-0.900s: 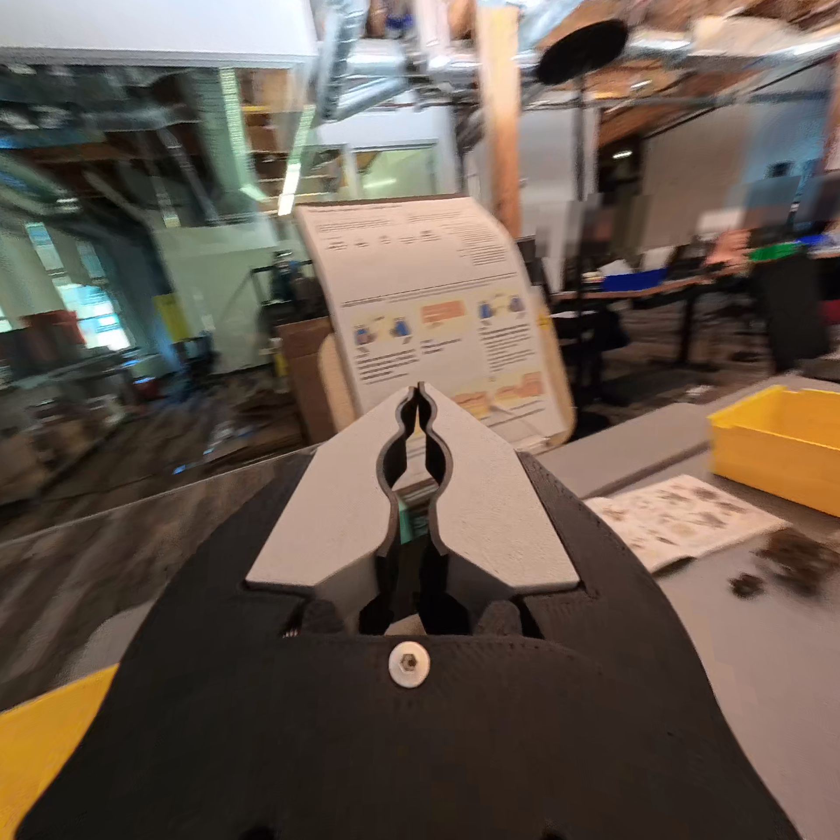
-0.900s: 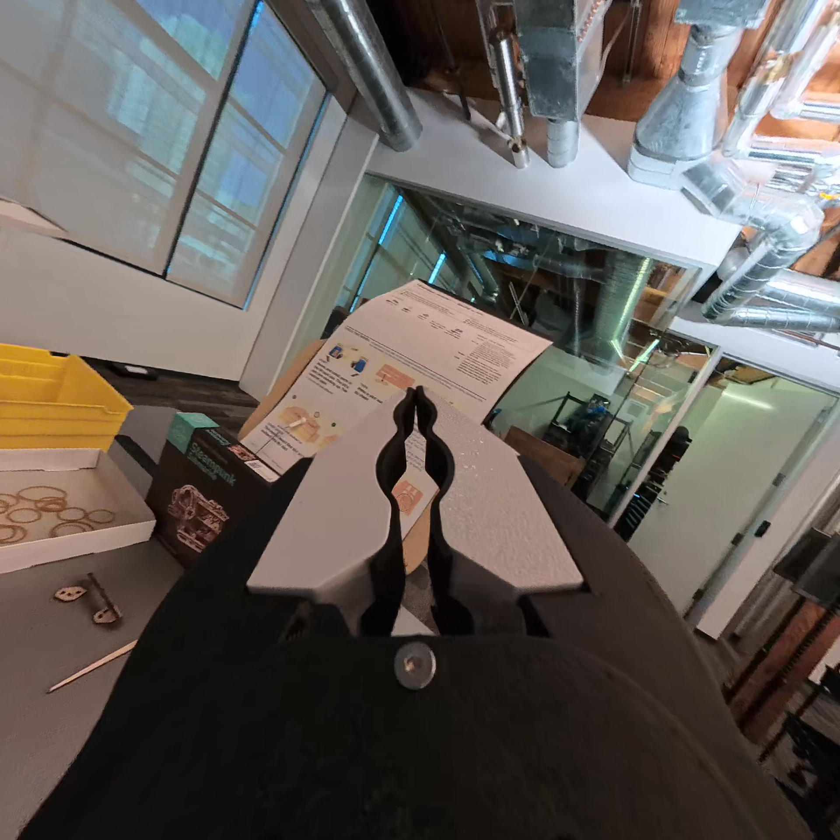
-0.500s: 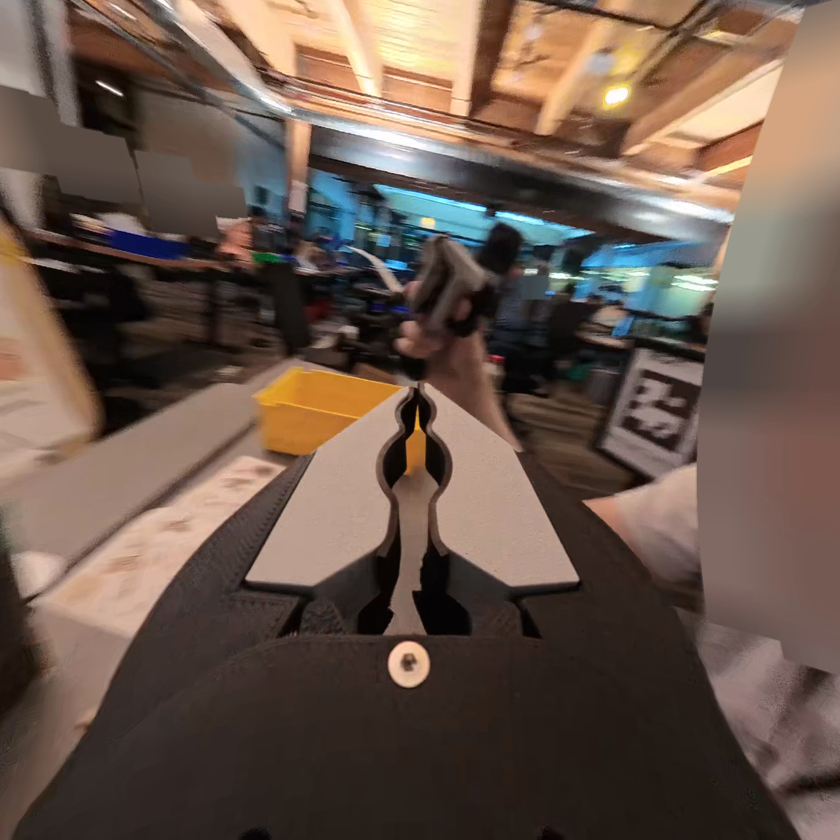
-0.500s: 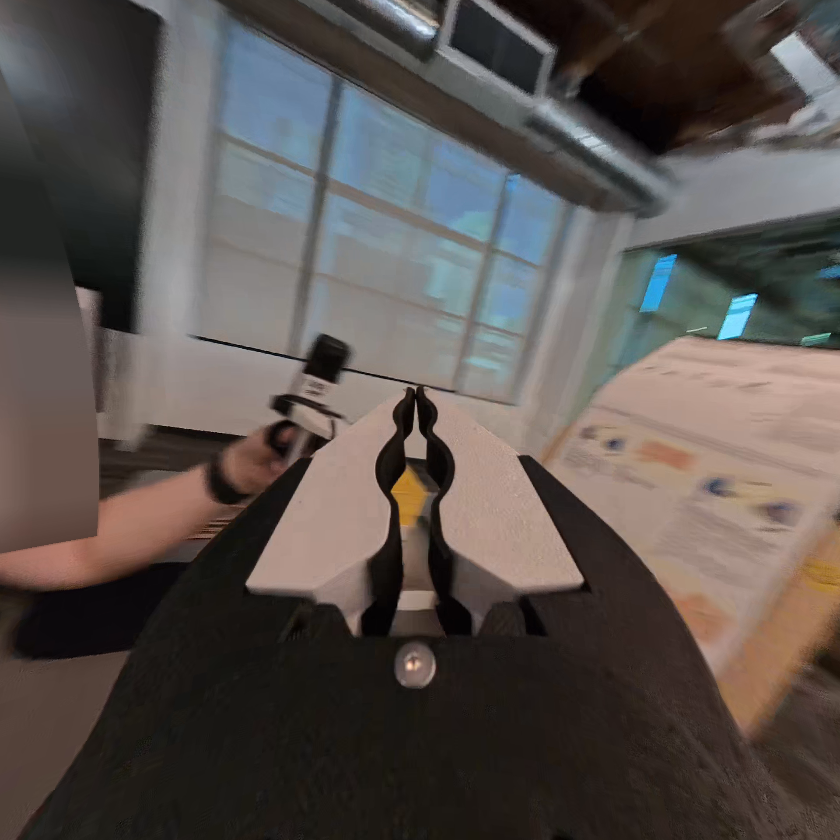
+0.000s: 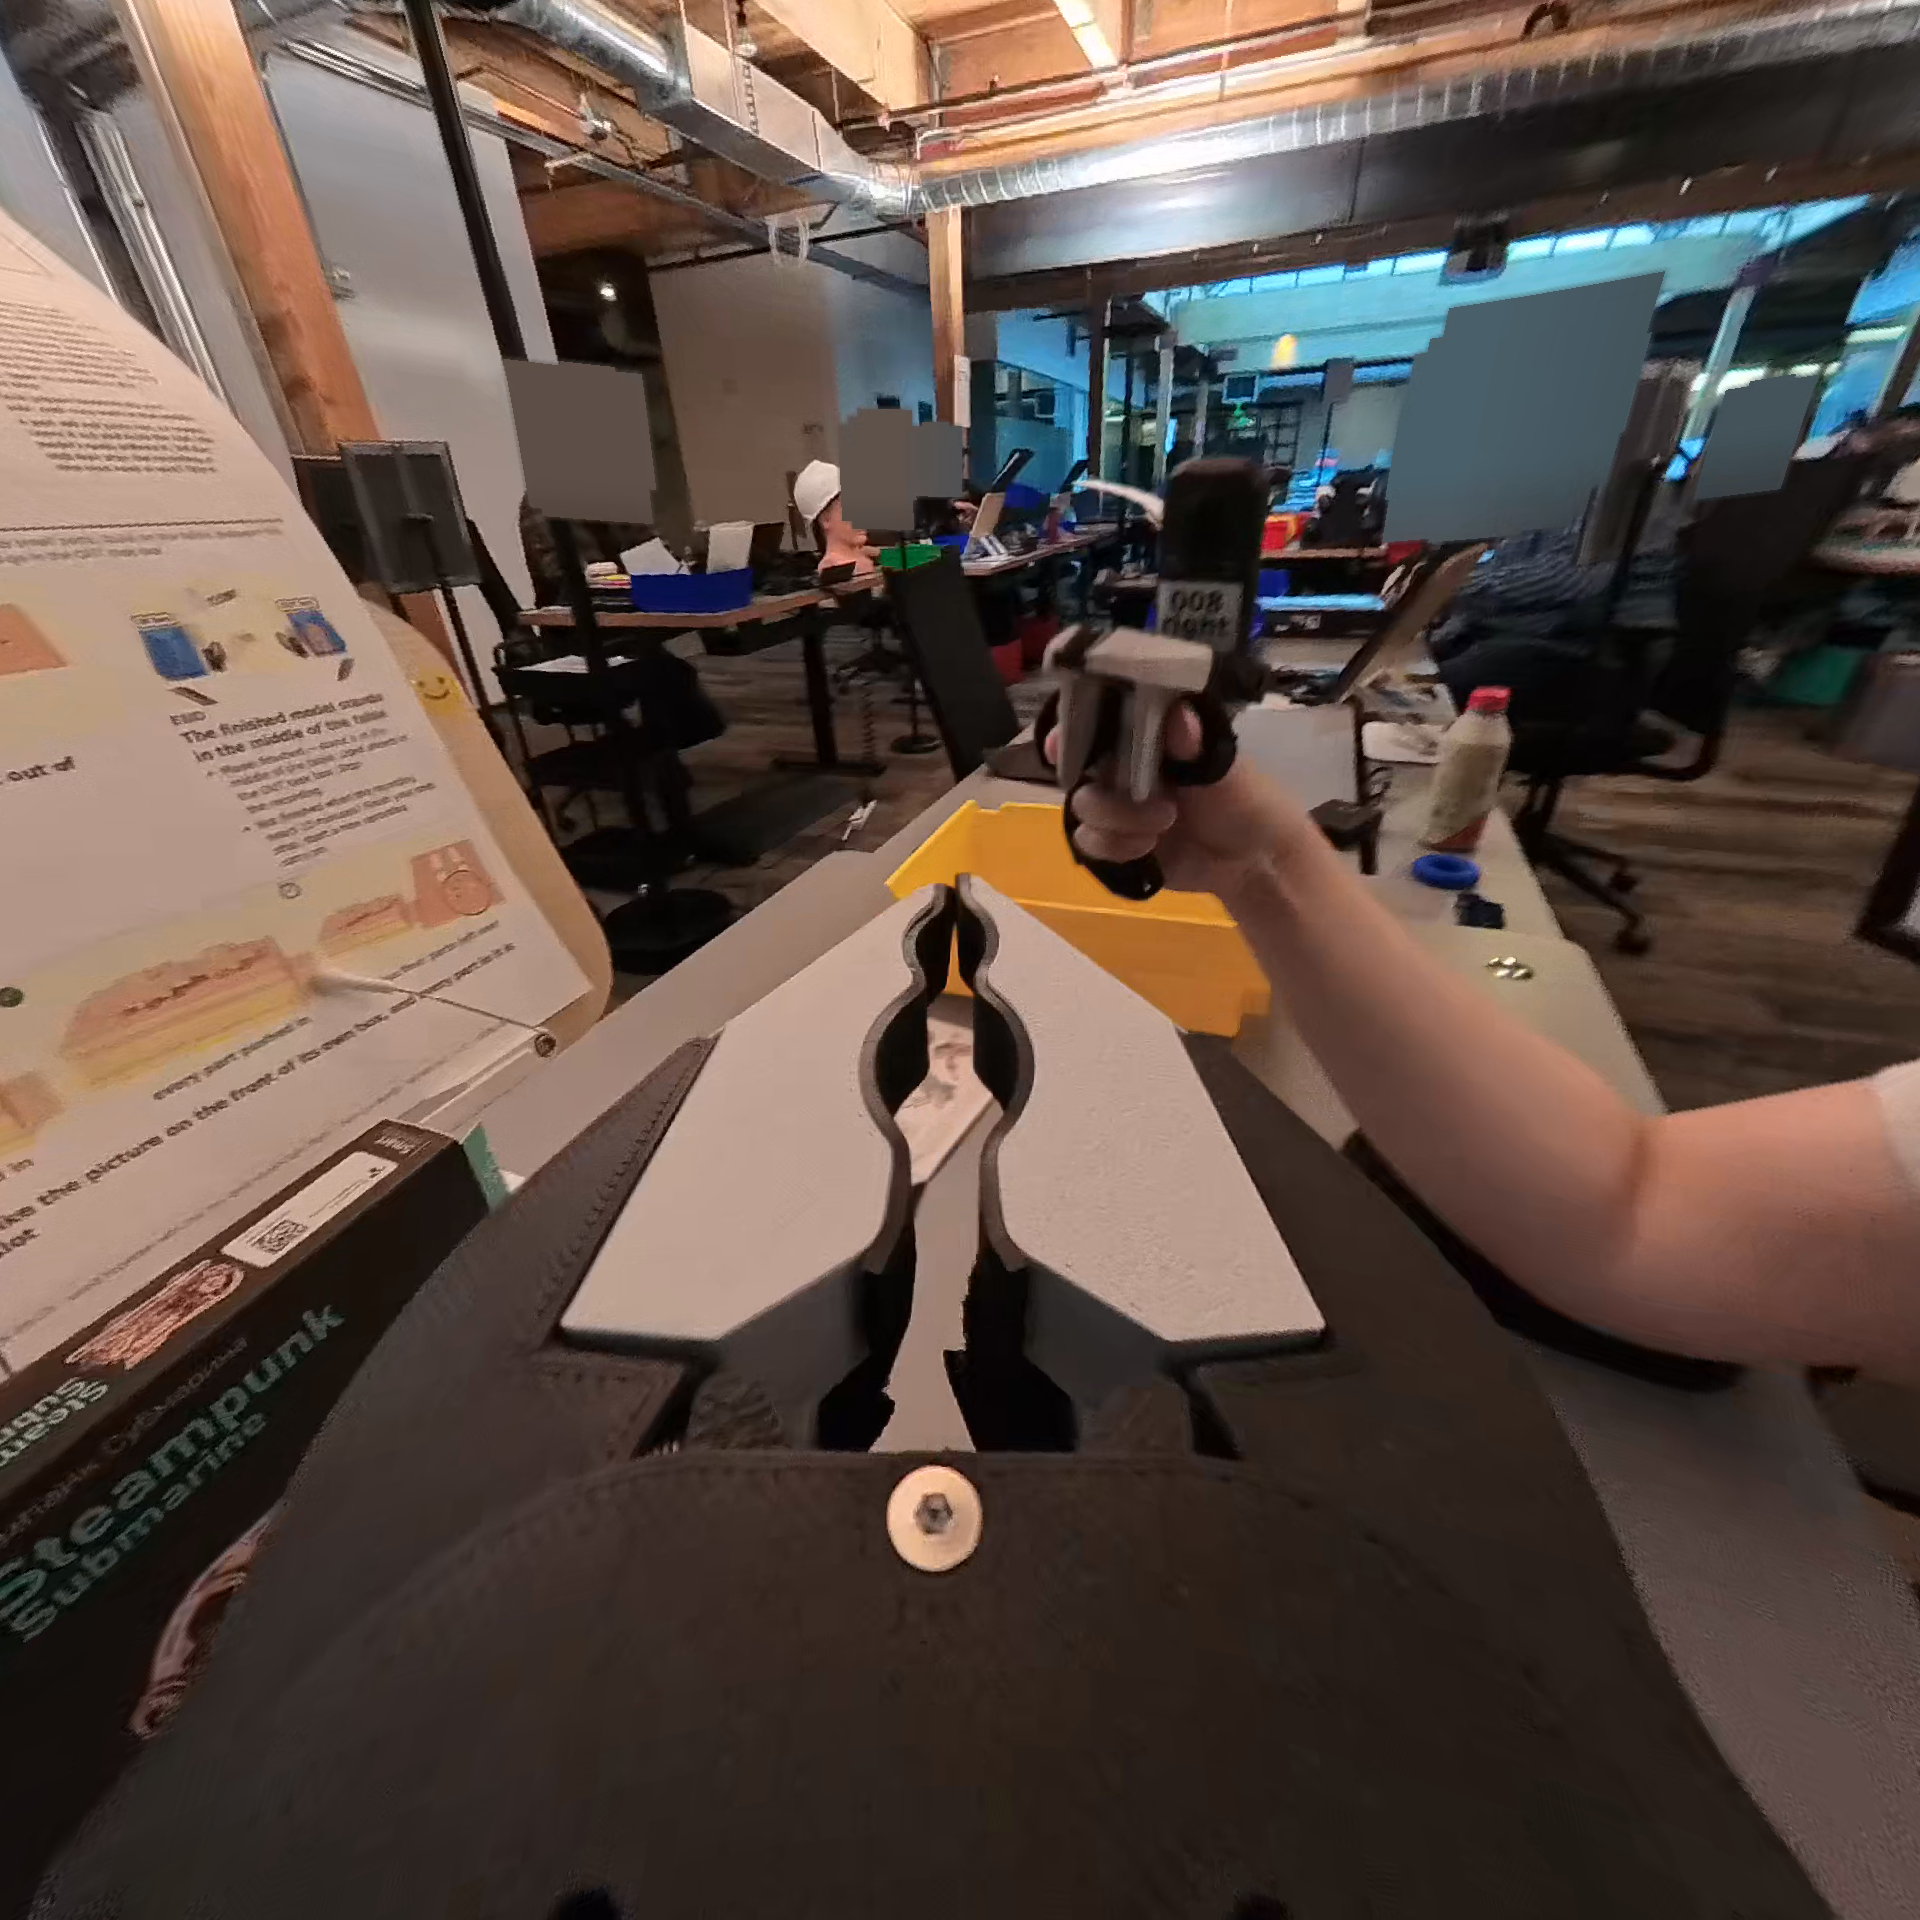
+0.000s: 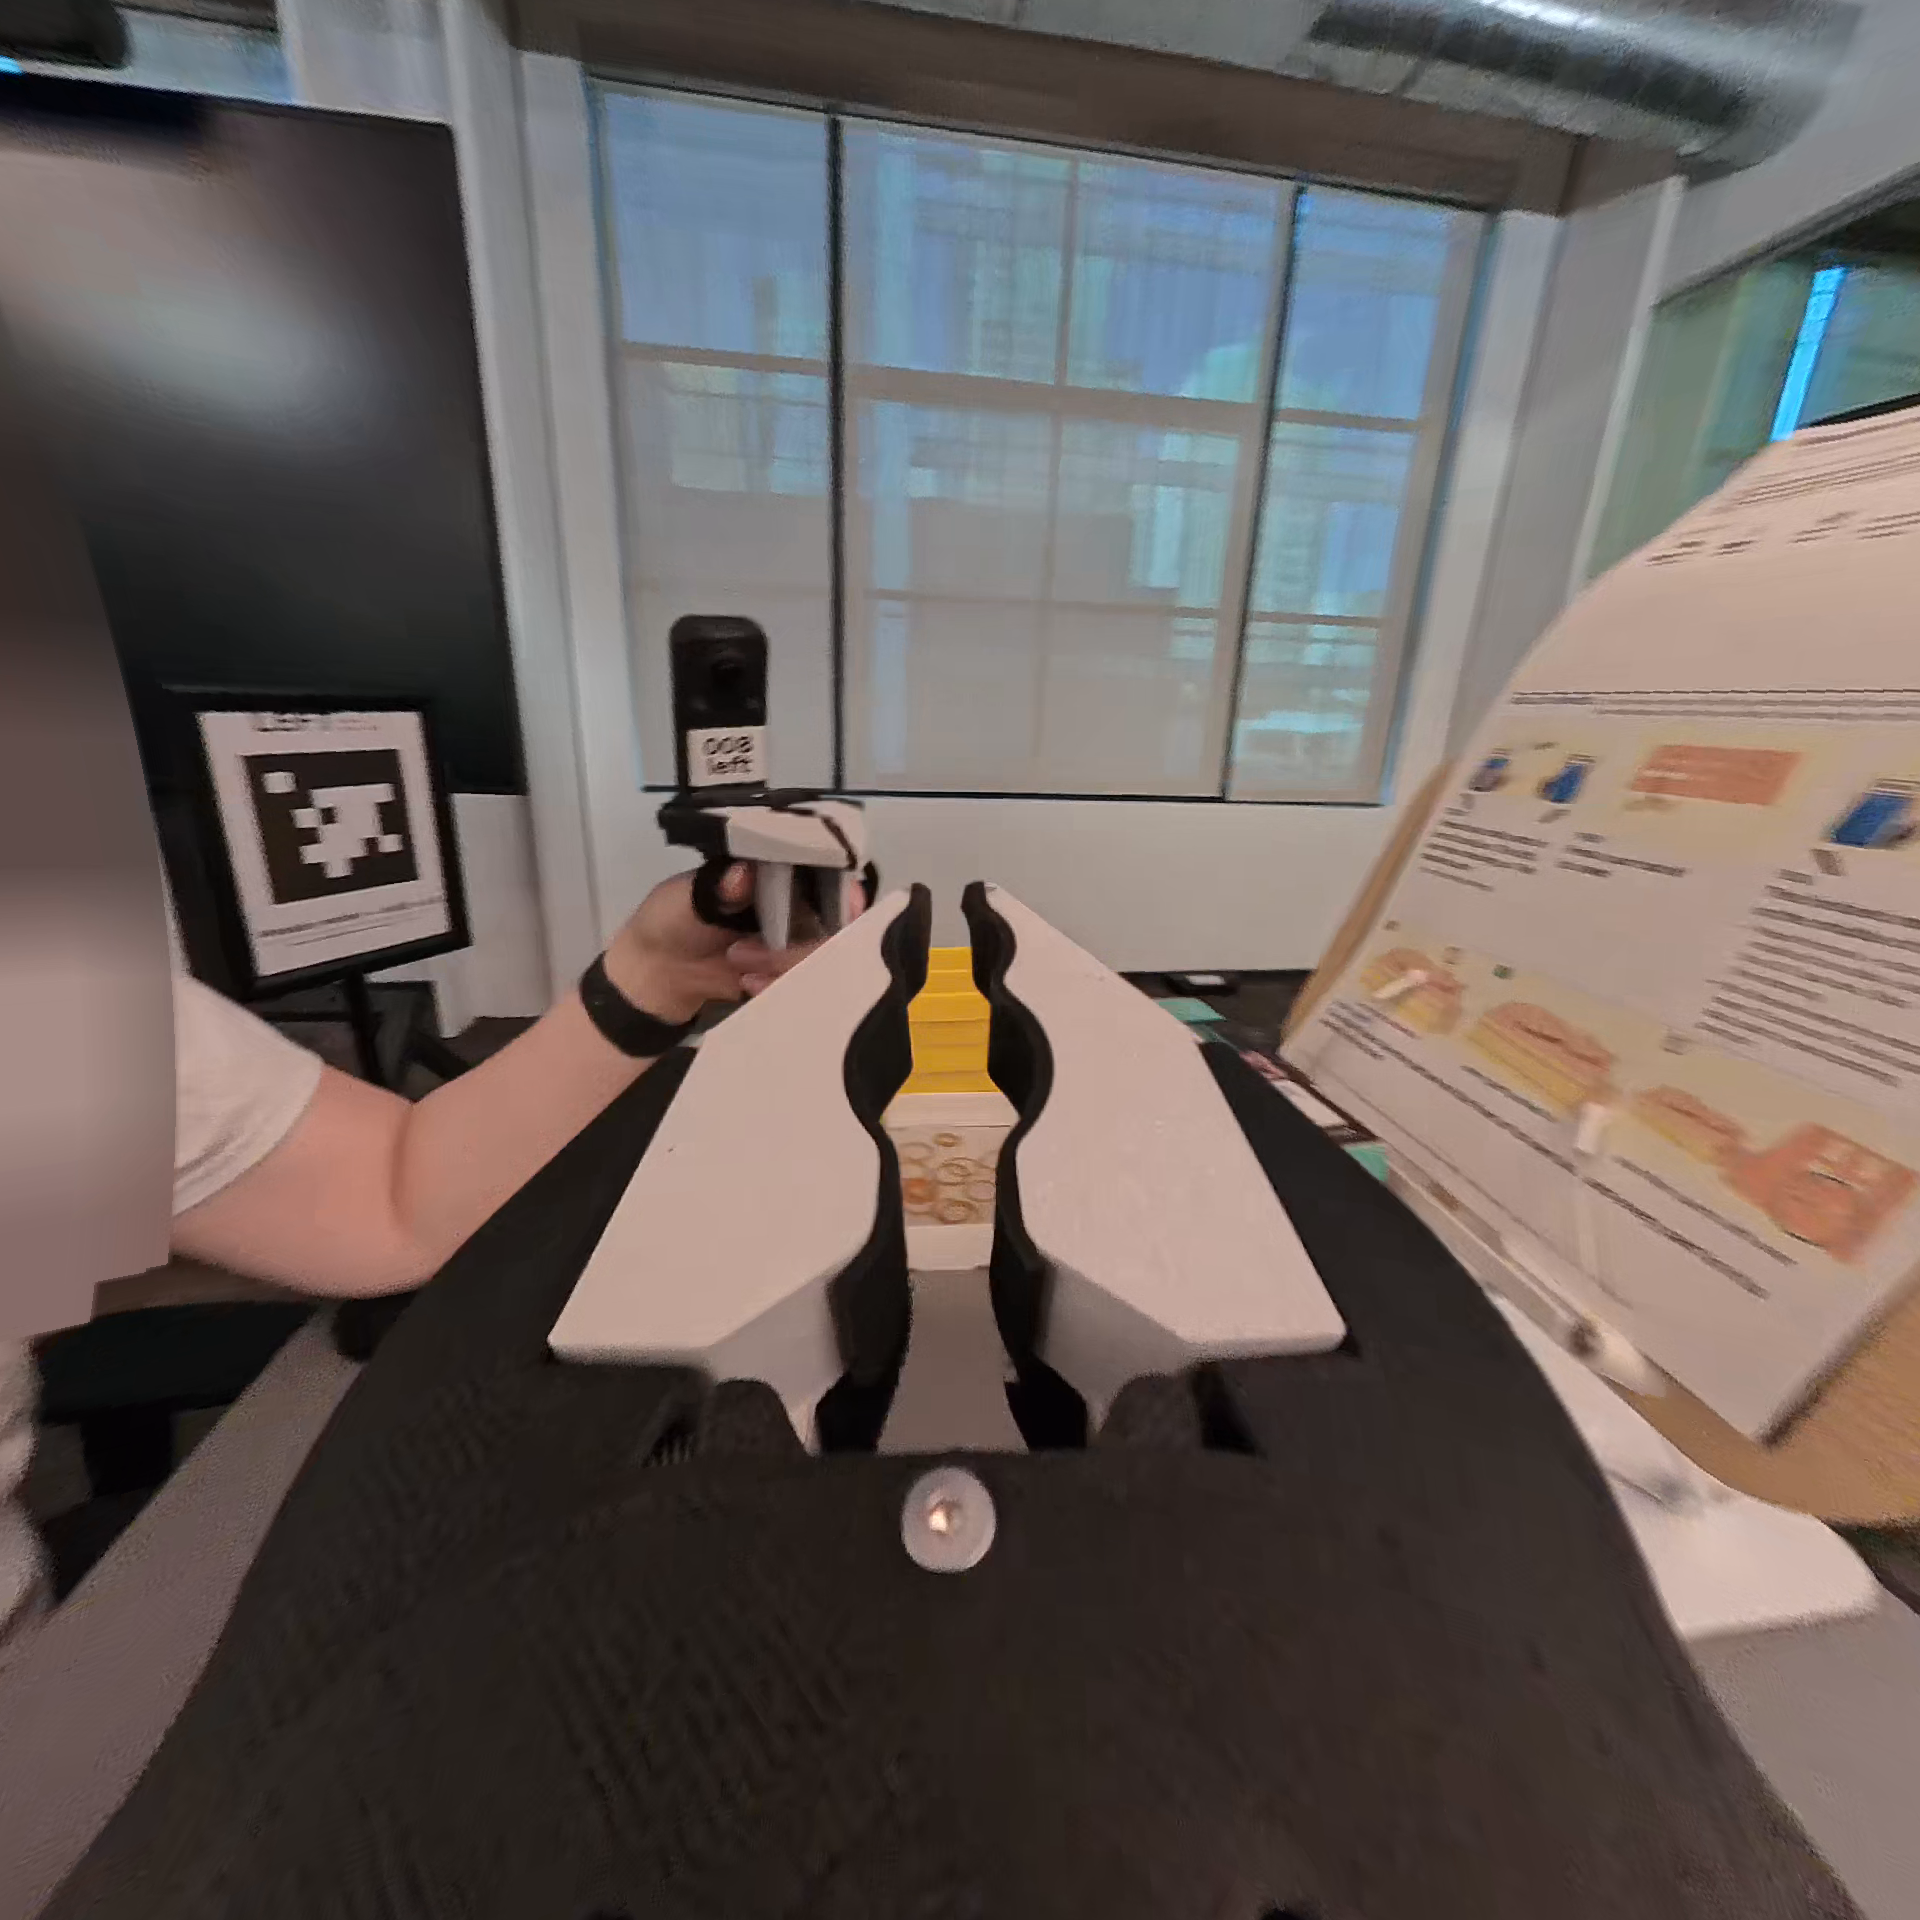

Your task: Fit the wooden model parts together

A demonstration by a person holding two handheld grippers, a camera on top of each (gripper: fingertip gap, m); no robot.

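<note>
left hand-held gripper (image 5: 956, 904): matt grey fingers with a grainy texture, black ribbed plastic body, one shiny metal screw
right hand-held gripper (image 6: 945, 904): pale grainy fingers, black inner pads, black layered plastic body
bin (image 5: 1132, 935): smooth yellow plastic, slight sheen
box (image 5: 208, 1382): dark printed cardboard, faintly glossy
instruction sheet (image 5: 187, 831): smooth printed paper on a tan board
table (image 5: 1538, 997): flat grey, matt
post (image 5: 260, 208): bare wood

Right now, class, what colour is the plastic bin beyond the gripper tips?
Yellow: the plastic bin shows best in the left wrist view.
</note>
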